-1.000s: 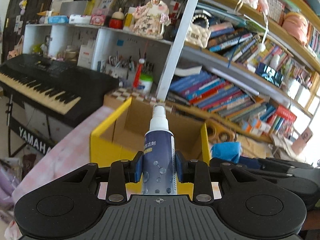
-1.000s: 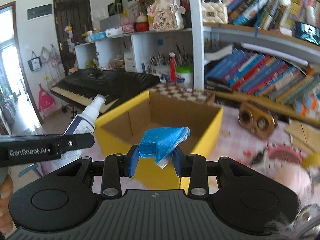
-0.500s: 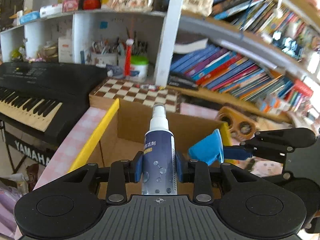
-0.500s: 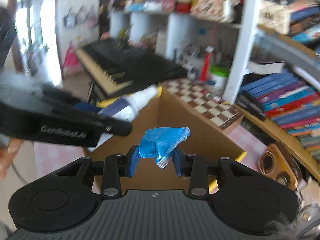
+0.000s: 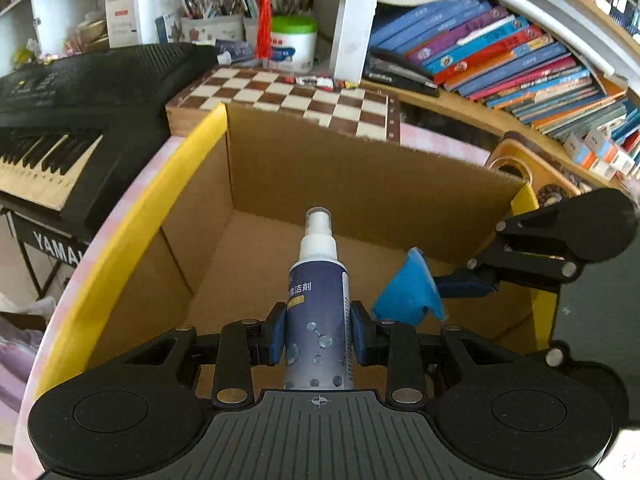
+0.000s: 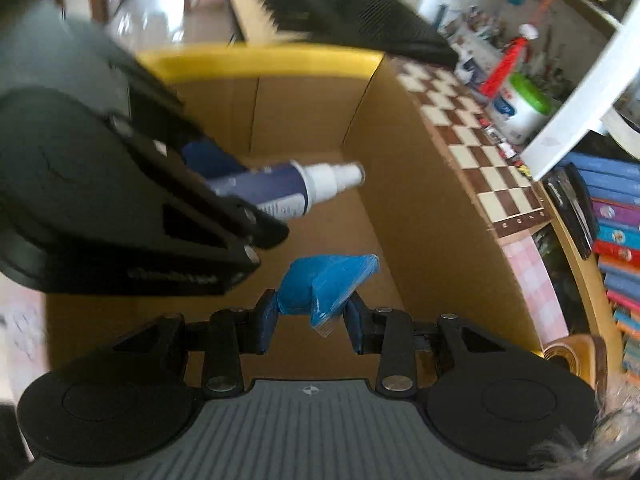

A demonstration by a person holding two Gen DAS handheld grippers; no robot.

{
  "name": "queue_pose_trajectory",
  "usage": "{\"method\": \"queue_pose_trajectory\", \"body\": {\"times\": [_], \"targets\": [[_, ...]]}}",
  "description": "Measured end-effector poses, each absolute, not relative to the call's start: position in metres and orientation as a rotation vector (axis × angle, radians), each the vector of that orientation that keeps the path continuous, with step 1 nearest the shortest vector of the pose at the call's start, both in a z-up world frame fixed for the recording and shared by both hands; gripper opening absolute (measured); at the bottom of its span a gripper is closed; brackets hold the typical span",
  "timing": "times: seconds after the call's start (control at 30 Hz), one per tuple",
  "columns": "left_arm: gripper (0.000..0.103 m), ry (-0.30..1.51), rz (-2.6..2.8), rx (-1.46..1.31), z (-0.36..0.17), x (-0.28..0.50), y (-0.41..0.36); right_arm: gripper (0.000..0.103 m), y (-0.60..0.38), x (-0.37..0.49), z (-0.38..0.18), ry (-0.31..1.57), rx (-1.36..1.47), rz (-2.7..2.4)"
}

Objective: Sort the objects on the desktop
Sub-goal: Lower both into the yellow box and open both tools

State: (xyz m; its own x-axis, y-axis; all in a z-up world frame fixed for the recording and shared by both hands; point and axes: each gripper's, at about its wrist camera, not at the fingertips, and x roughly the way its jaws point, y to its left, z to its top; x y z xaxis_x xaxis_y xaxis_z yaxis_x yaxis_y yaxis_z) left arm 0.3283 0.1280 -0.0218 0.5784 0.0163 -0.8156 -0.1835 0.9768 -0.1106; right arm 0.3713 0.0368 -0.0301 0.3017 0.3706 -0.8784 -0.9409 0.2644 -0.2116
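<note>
**Both loads poised over the open box**

Nearest me, the left tool [image 5: 319, 338] is clenched on a spray bottle [image 5: 318, 312], a smooth dark-blue cylinder with a white pump cap, its long axis running straight ahead along the fingers and tilted down into the cardboard box [image 5: 360, 176]; beside it the right tool [image 6: 309, 322] grips a crumpled blue packet [image 6: 326, 284], soft and crinkly, probably plastic film, though blur makes that hard to confirm; both loads hang above the bare brown floor of the box, apart from its walls, the bottle toward the left side, the packet toward the right; the drop lies directly below each; beyond the yellow-edged rim sits a wooden chessboard [image 5: 296, 96] on the pink checked surface [image 5: 440, 144], then a black keyboard [image 5: 80, 92].
</note>
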Motion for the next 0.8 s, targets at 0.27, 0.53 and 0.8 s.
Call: {"method": "queue_pose_trajectory", "body": {"times": [0.27, 0.53, 0.8], "targets": [[0.032, 0.965, 0.111, -0.198, -0.028, 0.329, 0.128, 0.034, 0.035, 0.38, -0.043, 0.863, -0.873, 1.007], [0.067, 0.844, 0.125, -0.156, -0.007, 0.319, 0.125, 0.053, 0.023, 0.371, -0.023, 0.806, -0.763, 0.974], [0.078, 0.684, 0.103, -0.127, 0.036, 0.274, 0.118, 0.054, -0.011, 0.336, 0.02, 0.669, -0.631, 0.903]]}}
